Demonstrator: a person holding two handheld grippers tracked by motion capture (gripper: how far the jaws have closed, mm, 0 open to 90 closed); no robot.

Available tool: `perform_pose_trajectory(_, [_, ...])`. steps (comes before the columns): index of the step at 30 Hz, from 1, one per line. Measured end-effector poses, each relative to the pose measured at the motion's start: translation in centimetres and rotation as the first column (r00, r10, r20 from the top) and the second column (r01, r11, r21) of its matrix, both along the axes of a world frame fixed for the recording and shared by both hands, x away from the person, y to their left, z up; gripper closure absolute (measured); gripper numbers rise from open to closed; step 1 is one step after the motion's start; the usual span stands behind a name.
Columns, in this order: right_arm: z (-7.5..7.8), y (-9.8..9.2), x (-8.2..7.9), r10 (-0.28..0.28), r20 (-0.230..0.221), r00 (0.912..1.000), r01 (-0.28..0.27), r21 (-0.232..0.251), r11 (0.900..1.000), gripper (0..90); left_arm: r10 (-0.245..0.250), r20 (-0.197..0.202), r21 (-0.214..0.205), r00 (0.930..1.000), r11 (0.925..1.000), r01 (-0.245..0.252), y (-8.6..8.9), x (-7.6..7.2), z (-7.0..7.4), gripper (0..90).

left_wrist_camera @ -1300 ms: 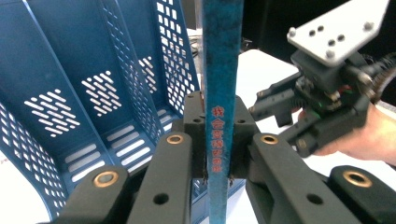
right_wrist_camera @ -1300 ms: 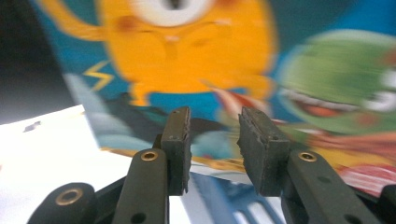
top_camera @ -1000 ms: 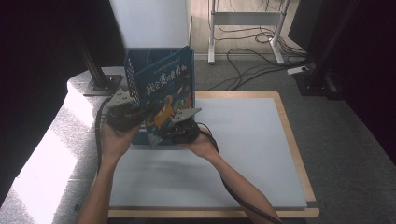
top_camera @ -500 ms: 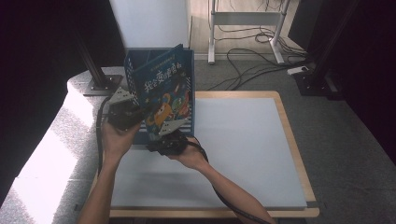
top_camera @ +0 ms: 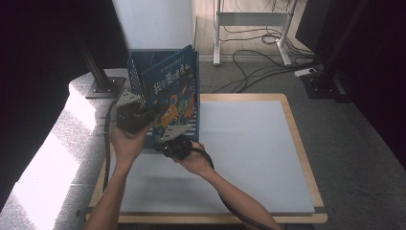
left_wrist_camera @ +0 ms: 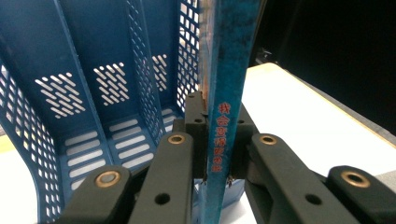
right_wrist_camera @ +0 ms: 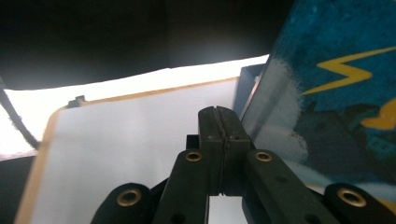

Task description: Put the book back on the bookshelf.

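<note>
Left gripper (left_wrist_camera: 218, 140) clamped on spine of blue picture book (top_camera: 174, 98), which stands upright at front of blue file rack (left_wrist_camera: 93, 93), at board's (top_camera: 249, 139) far left corner. Right gripper (right_wrist_camera: 223, 116) just closing, jaws now together, empty, beside book's cover.

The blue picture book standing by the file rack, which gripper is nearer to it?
Left. The left gripper is clamped on the blue picture book at its spine; the right gripper, jaws shut and empty, sits just beside the cover.
</note>
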State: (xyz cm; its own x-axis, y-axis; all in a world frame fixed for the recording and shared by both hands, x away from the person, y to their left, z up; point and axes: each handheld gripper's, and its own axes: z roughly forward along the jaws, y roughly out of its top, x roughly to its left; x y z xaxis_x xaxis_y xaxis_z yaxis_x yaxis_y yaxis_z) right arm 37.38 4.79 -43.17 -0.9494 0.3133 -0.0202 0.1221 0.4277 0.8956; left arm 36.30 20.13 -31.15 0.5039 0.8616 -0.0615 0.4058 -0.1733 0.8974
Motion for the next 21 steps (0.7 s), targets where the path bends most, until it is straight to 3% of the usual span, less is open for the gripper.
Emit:
perform_pose_trajectory(2, [-0.2,-0.2,0.4,-0.024,-0.019,0.9995,0.024,0.006,0.9997,88.6,0.004,0.004,0.007,1.0,1.0,-0.004,-0.4,0.1,-0.1,83.2])
perform_pose_trajectory(12, [-1.0,-1.2,1.7,-0.083,-0.02,0.9963,0.083,0.001,0.9965,88.7,0.02,0.007,0.007,0.9998,0.9998,-0.02,-1.4,0.9,-0.8,83.2])
perform_pose_trajectory(21, [-1.4,-2.3,2.9,-0.125,0.001,0.9921,0.125,-0.004,0.9921,88.8,0.05,0.036,-0.002,0.9981,0.9988,-0.05,-2.5,1.5,-1.3,83.2])
